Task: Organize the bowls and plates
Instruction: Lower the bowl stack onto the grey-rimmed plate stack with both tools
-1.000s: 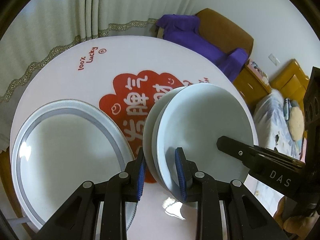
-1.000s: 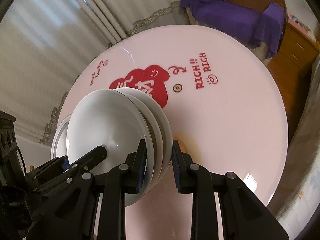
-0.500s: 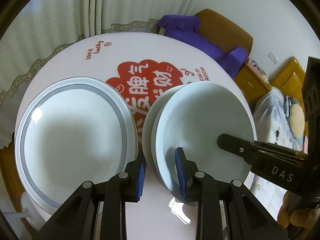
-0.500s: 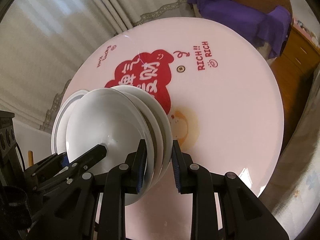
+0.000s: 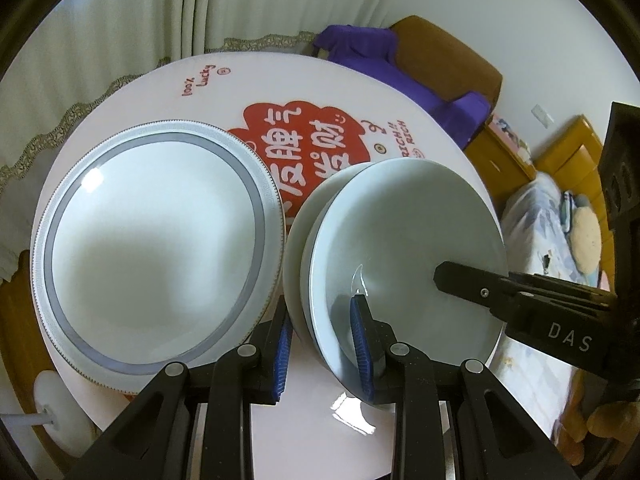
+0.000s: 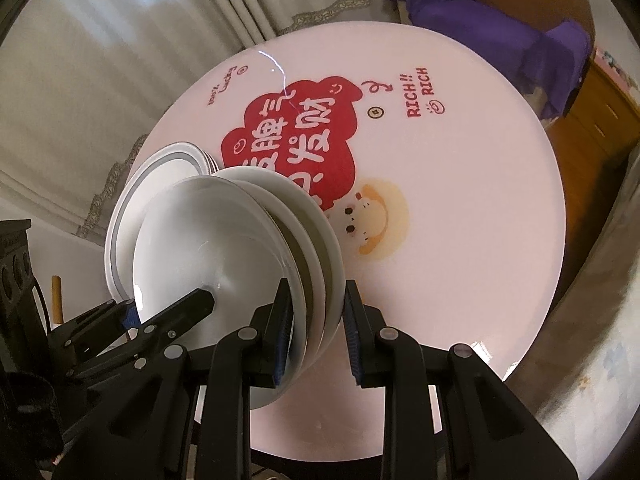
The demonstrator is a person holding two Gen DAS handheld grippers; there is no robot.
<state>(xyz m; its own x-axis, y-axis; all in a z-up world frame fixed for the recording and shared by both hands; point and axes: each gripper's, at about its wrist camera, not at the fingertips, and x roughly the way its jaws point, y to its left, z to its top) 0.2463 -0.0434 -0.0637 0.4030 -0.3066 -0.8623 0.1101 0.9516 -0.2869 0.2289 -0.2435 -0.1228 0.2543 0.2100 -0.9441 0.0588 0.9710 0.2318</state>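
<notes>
A stack of white dishes (image 5: 400,240) hangs tilted above the round table (image 5: 280,88). My left gripper (image 5: 320,332) is shut on the stack's near rim, blue pads on either side. My right gripper (image 6: 316,320) is shut on the opposite rim of the same stack (image 6: 224,252), and one of its black fingers (image 5: 464,280) lies across the top dish. A large plate with a grey band (image 5: 152,248) lies flat on the table just left of the stack; in the right wrist view this plate (image 6: 160,168) shows behind the stack. The left gripper (image 6: 168,320) shows at lower left there.
The table (image 6: 480,200) carries a red printed patch and a cartoon face. A brown chair draped in purple cloth (image 5: 400,60) stands beyond it. Curtains (image 5: 120,32) hang at the back left. A wooden cabinet (image 5: 560,156) and bedding (image 5: 536,216) are to the right.
Both grippers have carried the stack toward the near side of the table. The grey-banded plate has come fully into the left wrist view, close beside the stack. Both grips are unchanged.
</notes>
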